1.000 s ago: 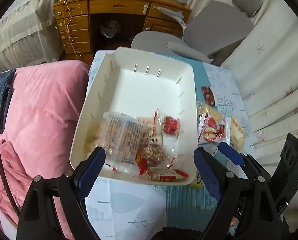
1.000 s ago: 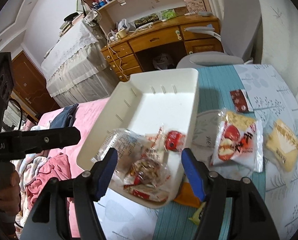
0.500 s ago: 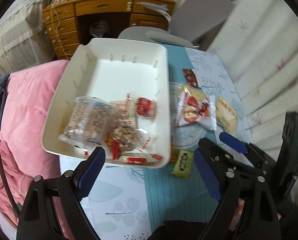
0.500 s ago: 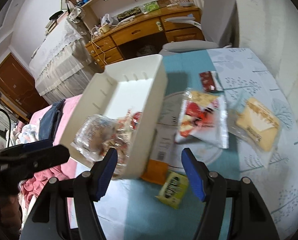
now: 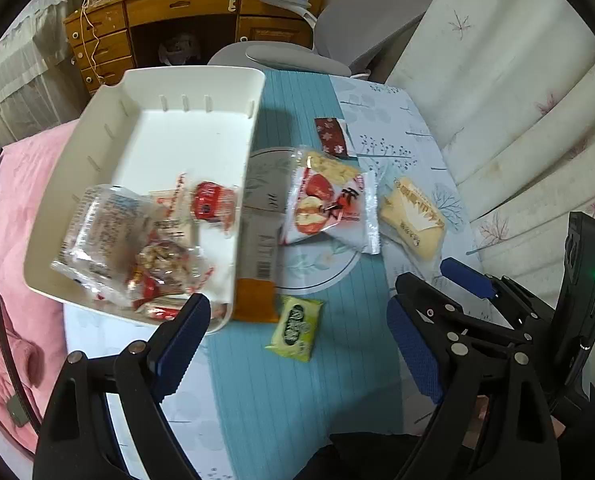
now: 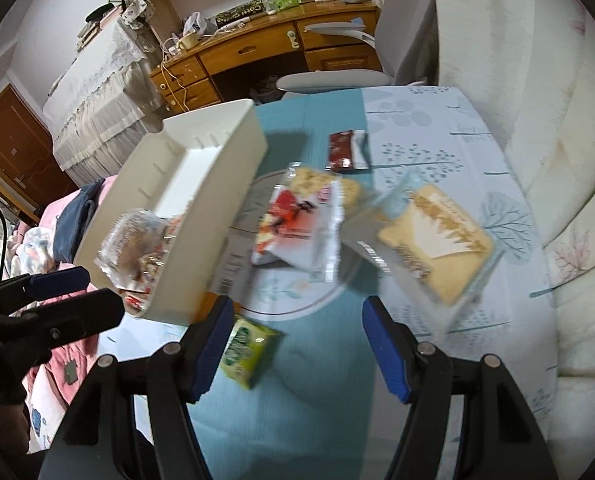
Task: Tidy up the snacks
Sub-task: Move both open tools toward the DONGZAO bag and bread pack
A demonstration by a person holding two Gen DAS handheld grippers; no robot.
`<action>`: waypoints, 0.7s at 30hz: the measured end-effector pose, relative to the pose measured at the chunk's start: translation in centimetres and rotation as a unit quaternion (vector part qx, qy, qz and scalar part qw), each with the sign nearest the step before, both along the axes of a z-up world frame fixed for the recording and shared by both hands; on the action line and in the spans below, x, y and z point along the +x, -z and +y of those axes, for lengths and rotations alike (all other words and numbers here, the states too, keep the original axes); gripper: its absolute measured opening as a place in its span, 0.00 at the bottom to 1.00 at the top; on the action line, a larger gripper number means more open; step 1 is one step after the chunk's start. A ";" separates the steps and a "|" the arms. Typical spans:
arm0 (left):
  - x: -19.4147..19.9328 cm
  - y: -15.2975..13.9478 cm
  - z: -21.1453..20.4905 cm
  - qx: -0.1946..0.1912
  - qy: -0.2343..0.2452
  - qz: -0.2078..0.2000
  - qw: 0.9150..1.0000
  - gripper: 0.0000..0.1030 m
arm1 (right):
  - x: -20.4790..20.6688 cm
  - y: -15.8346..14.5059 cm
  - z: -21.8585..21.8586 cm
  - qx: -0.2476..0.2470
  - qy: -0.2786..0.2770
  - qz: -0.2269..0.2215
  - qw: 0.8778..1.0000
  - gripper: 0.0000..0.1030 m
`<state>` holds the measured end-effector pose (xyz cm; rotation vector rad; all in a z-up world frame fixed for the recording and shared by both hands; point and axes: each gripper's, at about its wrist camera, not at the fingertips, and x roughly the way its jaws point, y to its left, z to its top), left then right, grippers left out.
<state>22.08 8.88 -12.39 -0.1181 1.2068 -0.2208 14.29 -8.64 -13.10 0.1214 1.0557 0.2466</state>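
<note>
Bin (image 5: 201,136) sat at the counter's (image 5: 281,400) left edge, overhanging the pink bed (image 5: 29,184), several snacks piled at its near end; a nudge could tip it off. Left tool (image 5: 297,336) open, empty. Green packet (image 6: 246,352) lay loose, touching right tool's (image 6: 293,340) left pad; jaws open, empty; a sideways close could skid it.

One white bin (image 5: 201,80) sits on the table, holding a heap of wrapped snacks (image 5: 137,248), at least four, though the pile is too jumbled for an exact count. Outside it lie five loose packets: one dark red (image 5: 330,136), one red-and-white (image 5: 329,208), one pale yellow (image 5: 413,220), one green (image 5: 295,326), one orange (image 5: 255,300). Two grippers (image 5: 297,354) (image 6: 293,346), one chair (image 5: 337,32), one desk (image 5: 185,4).
</note>
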 end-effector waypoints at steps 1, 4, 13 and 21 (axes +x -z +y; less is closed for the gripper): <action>0.2 0.2 -0.6 0.000 -0.001 0.001 1.000 0.86 | 0.1 0.1 -0.4 -0.001 0.000 0.001 1.000 0.68; 0.7 0.6 -2.1 0.002 -0.005 0.003 1.000 0.86 | 0.8 0.3 -2.2 -0.008 0.000 0.003 1.000 0.74; 2.7 2.4 -5.3 0.011 -0.032 0.018 0.999 0.86 | 2.7 1.4 -5.8 -0.030 -0.016 0.015 0.999 0.78; 5.3 4.3 -6.8 0.025 -0.063 0.031 0.997 0.86 | 5.3 3.2 -8.1 -0.072 -0.042 0.018 0.996 0.83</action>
